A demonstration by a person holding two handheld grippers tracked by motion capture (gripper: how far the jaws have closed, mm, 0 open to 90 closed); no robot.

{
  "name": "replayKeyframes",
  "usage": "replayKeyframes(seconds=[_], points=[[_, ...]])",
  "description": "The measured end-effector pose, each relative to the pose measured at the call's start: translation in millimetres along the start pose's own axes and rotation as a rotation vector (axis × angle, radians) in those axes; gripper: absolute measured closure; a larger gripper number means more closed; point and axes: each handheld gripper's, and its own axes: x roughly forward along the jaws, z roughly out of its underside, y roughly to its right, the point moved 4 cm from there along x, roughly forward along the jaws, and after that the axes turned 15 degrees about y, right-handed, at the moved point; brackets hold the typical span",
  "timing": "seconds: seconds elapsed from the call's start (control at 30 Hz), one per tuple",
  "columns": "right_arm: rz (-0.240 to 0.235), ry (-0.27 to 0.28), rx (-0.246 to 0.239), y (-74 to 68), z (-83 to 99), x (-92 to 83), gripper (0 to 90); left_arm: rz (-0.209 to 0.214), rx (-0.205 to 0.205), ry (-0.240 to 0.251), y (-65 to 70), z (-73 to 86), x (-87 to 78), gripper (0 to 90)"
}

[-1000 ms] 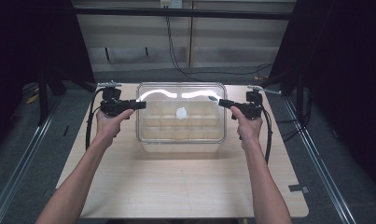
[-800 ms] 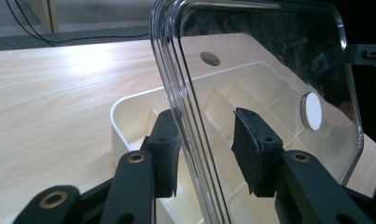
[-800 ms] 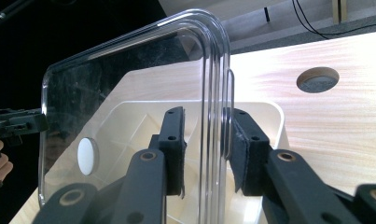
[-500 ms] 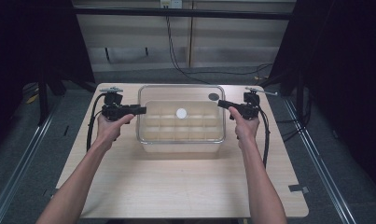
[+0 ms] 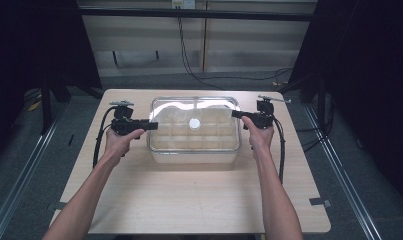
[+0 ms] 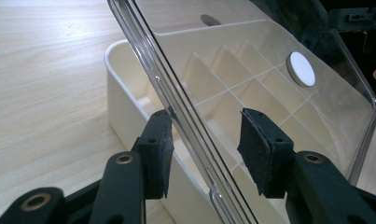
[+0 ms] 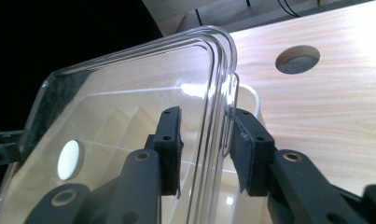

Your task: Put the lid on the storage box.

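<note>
A clear plastic lid (image 5: 209, 112) with a white round knob (image 5: 194, 123) lies over a white box (image 5: 194, 156) split into several compartments, at the table's middle back. My left gripper (image 5: 154, 125) is at the lid's left edge and my right gripper (image 5: 235, 114) at its right edge. In the left gripper view the lid's rim (image 6: 176, 116) runs between the jaws of the left gripper (image 6: 206, 140), and the far pad stands off it. In the right gripper view the rim (image 7: 218, 93) passes between the jaws of the right gripper (image 7: 206, 140) with a gap. Both pairs of jaws have just been opening.
The light wood table (image 5: 189, 200) has bare room in front of the box and a round cable hole (image 7: 297, 59) near its back right. Black cables trail from both grippers off the table's sides. Dark floor and metal rails surround the table.
The lid has come down with both hands and now rests on the box. Both pairs of jaws have spread away from the lid's rim.
</note>
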Motion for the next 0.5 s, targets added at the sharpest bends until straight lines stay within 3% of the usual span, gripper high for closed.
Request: replayKeyframes(seconds=[0.5], points=[[0.064, -0.027, -0.007, 5.0, 12.8, 11.1, 59.3, -0.001, -0.046, -0.013, -6.0, 8.5, 6.8, 51.5]])
